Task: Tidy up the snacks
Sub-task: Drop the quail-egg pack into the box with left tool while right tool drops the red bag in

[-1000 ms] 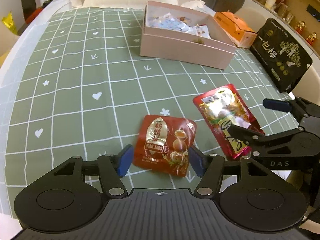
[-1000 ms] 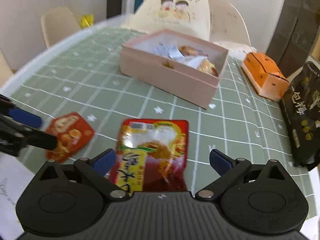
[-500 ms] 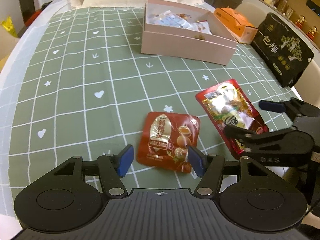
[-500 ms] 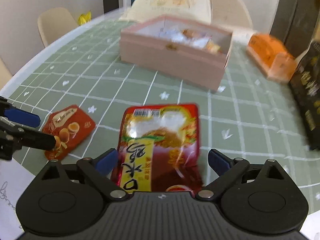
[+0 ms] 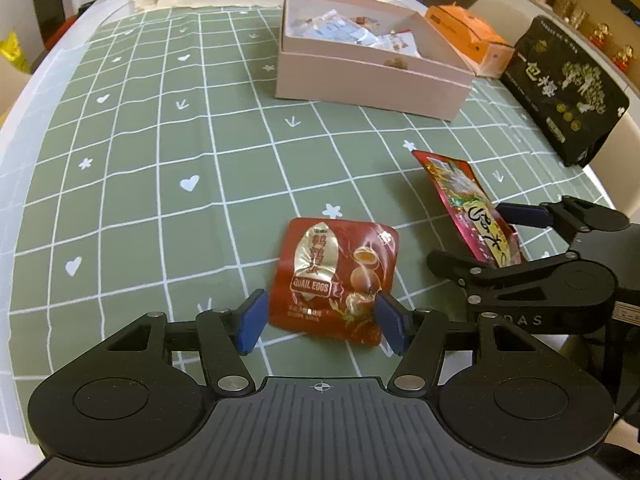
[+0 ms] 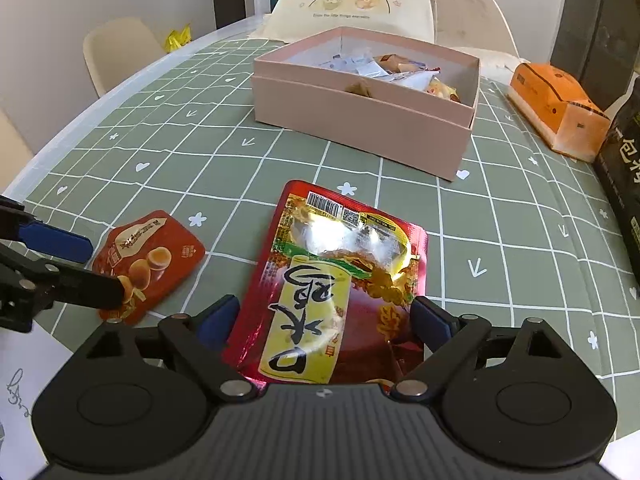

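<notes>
A red quail-egg packet (image 5: 336, 276) lies flat on the green checked tablecloth; it also shows in the right wrist view (image 6: 146, 260). My left gripper (image 5: 320, 322) is open, its blue pads either side of the packet's near edge. A larger red and yellow snack pouch (image 6: 340, 284) sits between the pads of my right gripper (image 6: 324, 322), its far end tilted up off the cloth; it also shows in the left wrist view (image 5: 470, 208). The jaws have closed in to the pouch's sides. An open pink box (image 5: 372, 80) with several wrapped snacks stands further back.
An orange carton (image 6: 556, 108) and a black snack bag (image 5: 564, 88) stand at the right, beyond the pink box (image 6: 360, 120). A cream cushion (image 6: 352, 0) and chairs are behind the table. White paper (image 6: 20, 380) lies at the near left edge.
My right gripper has narrowed around the red and yellow pouch, and the pouch's far end has tilted up. The left gripper has edged closer over the quail-egg packet.
</notes>
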The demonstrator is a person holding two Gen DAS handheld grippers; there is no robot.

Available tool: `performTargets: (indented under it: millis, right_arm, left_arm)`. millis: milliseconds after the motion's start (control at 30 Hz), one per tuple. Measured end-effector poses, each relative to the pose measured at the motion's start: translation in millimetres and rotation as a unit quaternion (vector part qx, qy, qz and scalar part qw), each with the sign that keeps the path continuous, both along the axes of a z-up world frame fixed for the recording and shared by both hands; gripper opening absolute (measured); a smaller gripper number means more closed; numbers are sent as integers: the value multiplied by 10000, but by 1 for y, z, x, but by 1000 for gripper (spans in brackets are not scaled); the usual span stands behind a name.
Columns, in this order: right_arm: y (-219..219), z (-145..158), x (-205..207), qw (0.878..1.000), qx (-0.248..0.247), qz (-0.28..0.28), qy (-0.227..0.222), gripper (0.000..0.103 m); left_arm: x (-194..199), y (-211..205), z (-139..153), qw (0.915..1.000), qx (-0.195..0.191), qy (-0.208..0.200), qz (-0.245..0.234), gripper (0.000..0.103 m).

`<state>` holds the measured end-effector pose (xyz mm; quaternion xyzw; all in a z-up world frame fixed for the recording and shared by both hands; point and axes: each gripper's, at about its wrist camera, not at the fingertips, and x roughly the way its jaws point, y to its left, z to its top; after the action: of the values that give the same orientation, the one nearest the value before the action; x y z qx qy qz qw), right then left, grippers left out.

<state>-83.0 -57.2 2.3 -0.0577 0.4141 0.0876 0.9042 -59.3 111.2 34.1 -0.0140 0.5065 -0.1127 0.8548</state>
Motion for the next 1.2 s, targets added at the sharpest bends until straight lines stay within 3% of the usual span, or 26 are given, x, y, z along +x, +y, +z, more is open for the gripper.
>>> performTargets:
  millis: [67,200,300,500,733,800,867,933,1100,1200]
  right_arm:
    - [1,0,-1,10000,21,-39,-3,94]
    - [-2,0,-1,10000,26,-52,1,95]
    - [-5,-1,-3,9999,30,-143,20,101]
    - [-16,-2,-5,9995,67,-322,29,103]
    - [-12,-1,4,9990,52,-431,115,103]
    - [-10,1,8,9994,18,-304,165,98]
    - [-6,8,7,9997,-19,33,248,79]
    - [-2,15,3,9990,-142,278,309,69]
    - [-5,34,-8,9986,-4,450,295,64]
    - [-17,47,-11,9987,269,312,286,64]
  left_arm:
    - [5,-4,-4,9999,82,1,-85,74]
    - [11,-17,-8,9992,278,-31,-277,76]
    - [17,-24,-9,9982,430,-108,-415,77]
    - [23,-31,-11,9965,637,-143,-522,76]
    - [7,-19,-9,9973,508,-163,-505,76]
    - [2,-13,-8,9980,430,-138,-433,76]
    - [-4,-9,-7,9986,334,-142,-379,76]
    - [-7,-7,-7,9989,268,-159,-351,75]
    - [-15,-6,-2,9993,32,-235,-305,75]
    - [-19,-9,21,9983,-148,-472,-322,74]
